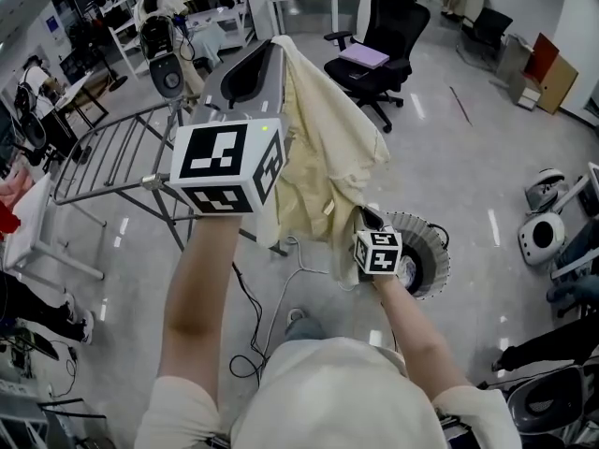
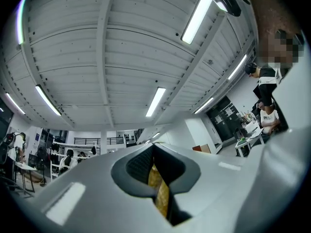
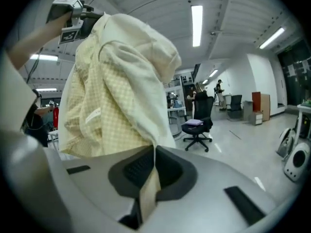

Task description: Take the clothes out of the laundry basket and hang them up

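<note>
Left gripper point(image 2: 154, 152): jaws are pressing together on a thin fold of the cream garment point(image 1: 318, 157), w/ only a narrow strip of cloth showing between the pads. It's pointing upward and holding that fold high, so the rest is hanging down below it.

Right gripper point(image 3: 154, 148): jaws are also clamping tight on cloth. It's a lower edge of the same garment, and the fabric is rising from the pads in a big bunched drape toward the left one.

So the garment is hanging in the air between my two grips, clear of the floor and fully out of the laundry basket point(image 1: 435, 251). The basket is sitting on the floor at the right, just beside my right gripper. I can't tell what's in it. The drying rack point(image 1: 103, 157) is standing at the left, past my left arm.

Handling, as I'm judging it:
- It's looking light, soft and floppy: plain outer, checked inner side, folding over itself and not holding any shape.
- Clamping isn't going to hurt it, but a thin single fold could be slipping out under its own hang.
- Better holds are prob. thicker seams, at collar or shoulders, w/ the two grips set wide apart along one edge so it's opening flat before going over a rail.
</note>
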A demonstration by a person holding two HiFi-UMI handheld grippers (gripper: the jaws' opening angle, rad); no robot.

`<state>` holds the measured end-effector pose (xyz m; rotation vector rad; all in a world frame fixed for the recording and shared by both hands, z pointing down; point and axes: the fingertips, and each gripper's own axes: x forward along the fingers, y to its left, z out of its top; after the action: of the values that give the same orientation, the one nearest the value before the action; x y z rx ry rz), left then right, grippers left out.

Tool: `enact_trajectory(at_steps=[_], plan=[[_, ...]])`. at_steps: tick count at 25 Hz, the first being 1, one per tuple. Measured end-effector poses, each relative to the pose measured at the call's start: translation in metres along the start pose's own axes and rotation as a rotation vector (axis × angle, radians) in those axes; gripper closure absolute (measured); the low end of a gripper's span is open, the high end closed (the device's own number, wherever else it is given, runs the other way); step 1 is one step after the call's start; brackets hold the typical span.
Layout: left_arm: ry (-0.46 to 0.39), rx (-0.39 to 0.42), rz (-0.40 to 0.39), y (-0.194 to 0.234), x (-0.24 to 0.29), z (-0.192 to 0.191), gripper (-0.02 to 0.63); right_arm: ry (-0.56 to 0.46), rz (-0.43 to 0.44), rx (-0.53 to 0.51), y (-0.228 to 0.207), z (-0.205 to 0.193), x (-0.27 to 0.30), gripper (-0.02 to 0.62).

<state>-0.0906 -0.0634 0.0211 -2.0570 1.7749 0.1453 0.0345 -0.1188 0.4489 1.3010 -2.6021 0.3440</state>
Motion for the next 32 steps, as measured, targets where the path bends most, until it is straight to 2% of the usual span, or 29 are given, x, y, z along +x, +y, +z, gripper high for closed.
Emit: enact_trajectory(at_steps=[3, 8, 12, 17, 20, 27, 32], plan=[[0.016, 0.028, 0.019, 0.009, 0.001, -0.005, 0.594, 0.002, 0.070, 0.010, 0.006, -0.001, -0.005, 0.588], [0.089, 0.076, 0.069, 0.037, -0.005, -0.034, 0.593, -0.032, 0.103, -0.029, -0.014, 0.020, -0.025, 0.588], [0.173, 0.074, 0.141, 0.073, -0.026, -0.068, 0.592, -0.082, 0.119, -0.075, -0.033, 0.059, -0.046, 0.589], [0.288, 0.088, 0.248, 0.111, -0.064, -0.111, 0.592, -0.159, 0.096, -0.074, -0.070, 0.119, -0.067, 0.589], [0.356, 0.077, 0.286, 0.123, -0.089, -0.134, 0.592, -0.204, 0.082, -0.071, -0.089, 0.162, -0.071, 0.589], [0.509, 0.014, 0.263, 0.130, -0.138, -0.201, 0.592, -0.264, 0.072, -0.149, -0.102, 0.252, -0.031, 0.589], [0.580, -0.086, 0.203, 0.120, -0.144, -0.239, 0.592, -0.256, 0.078, -0.212, -0.104, 0.309, 0.035, 0.589]])
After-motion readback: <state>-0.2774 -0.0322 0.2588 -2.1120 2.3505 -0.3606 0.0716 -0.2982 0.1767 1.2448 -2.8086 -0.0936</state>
